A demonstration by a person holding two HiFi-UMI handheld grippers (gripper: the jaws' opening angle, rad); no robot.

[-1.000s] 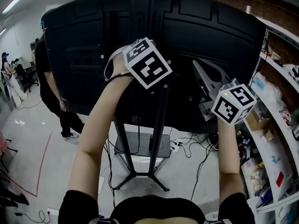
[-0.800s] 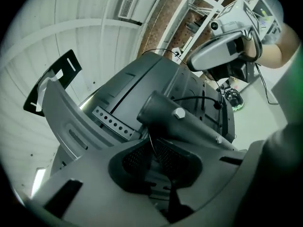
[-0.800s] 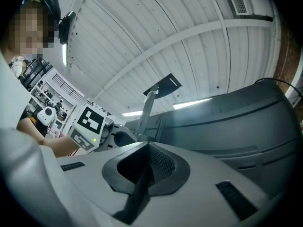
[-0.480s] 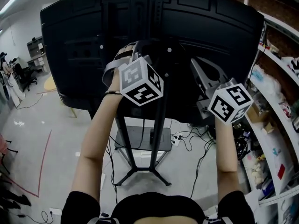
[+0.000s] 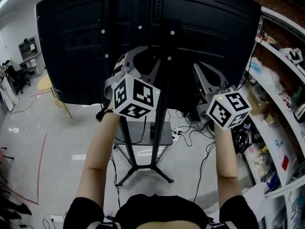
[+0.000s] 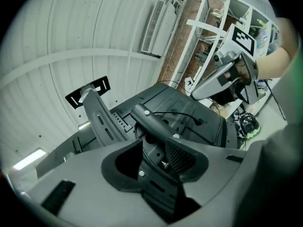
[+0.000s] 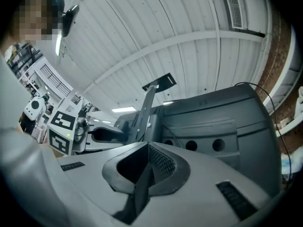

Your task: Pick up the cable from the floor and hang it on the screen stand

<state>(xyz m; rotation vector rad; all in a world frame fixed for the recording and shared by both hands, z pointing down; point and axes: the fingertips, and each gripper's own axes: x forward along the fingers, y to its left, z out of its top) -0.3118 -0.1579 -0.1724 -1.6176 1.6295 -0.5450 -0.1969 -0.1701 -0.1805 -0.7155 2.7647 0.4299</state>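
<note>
The black screen shows its back, mounted on a black stand. My left gripper is up at the stand's mounting bracket, and its jaws have just been opening. They stand wide now, with the bracket seen through the gap and nothing pressed by the pads. A thin black cable lies over the bracket and the screen's back. My right gripper is held to the right of the pole, its jaws closed together with nothing visible between them.
White shelves full of small items line the right side. Loose cables and a power strip lie on the floor by the stand's base tray. A red tape line marks the floor at the left.
Both grippers have come lower in the head view. The left jaws have gone from closed to wide open at the bracket. The person standing at the left is out of sight.
</note>
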